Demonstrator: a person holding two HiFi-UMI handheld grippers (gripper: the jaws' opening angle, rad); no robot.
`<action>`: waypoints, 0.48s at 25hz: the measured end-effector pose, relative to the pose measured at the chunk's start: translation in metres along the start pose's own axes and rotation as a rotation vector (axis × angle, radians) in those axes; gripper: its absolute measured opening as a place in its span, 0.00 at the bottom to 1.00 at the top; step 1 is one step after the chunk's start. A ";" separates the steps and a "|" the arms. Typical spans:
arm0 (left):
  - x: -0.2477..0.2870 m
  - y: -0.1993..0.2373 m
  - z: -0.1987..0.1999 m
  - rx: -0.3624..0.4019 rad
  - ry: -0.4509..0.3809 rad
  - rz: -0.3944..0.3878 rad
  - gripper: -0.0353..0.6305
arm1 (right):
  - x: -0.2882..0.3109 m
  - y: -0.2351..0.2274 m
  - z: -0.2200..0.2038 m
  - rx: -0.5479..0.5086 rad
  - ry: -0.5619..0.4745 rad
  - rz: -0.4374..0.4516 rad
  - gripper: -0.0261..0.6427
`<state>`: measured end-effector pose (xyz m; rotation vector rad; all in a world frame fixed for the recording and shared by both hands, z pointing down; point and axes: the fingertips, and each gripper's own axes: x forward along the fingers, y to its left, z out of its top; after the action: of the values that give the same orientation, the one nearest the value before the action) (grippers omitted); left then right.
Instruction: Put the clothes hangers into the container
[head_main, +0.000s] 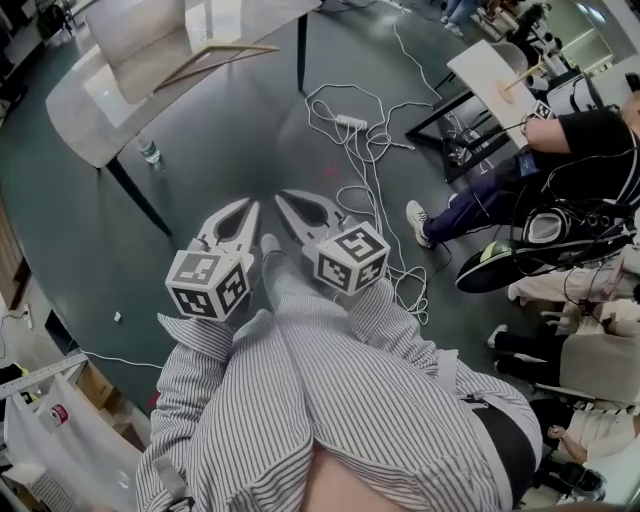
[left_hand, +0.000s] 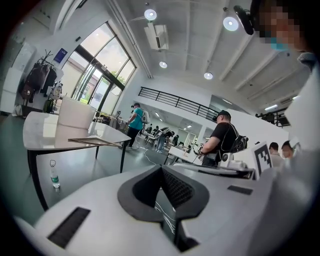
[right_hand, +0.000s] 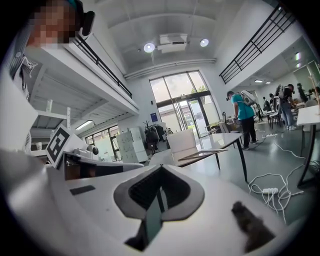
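Dark grey floor, pale table (head_main: 75, 100) far left carrying white container (head_main: 135, 30), wooden clothes hanger (head_main: 215, 58) lying flat just right of it. Left gripper (head_main: 243, 208) and right gripper (head_main: 287, 199) near, side by side above floor, jaws closed, nothing between. Black-and-white square markers on both cubes.

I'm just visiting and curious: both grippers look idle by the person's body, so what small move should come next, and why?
Probably a step toward the table. The left gripper and right gripper are both shut and empty, held near the body. The wooden hanger lies on that table by the white container, seemingly beyond reach.
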<state>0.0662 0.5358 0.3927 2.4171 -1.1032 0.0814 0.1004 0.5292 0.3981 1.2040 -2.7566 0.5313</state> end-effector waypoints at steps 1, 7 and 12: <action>0.008 0.007 0.005 0.000 -0.003 0.005 0.07 | 0.008 -0.006 0.005 -0.004 -0.004 0.006 0.06; 0.060 0.043 0.042 -0.013 -0.023 0.036 0.07 | 0.056 -0.050 0.035 -0.007 0.008 0.045 0.06; 0.102 0.064 0.069 -0.015 -0.043 0.058 0.07 | 0.093 -0.087 0.065 -0.037 0.003 0.078 0.06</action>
<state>0.0787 0.3979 0.3828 2.3844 -1.1887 0.0403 0.1032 0.3876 0.3818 1.0907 -2.8073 0.4863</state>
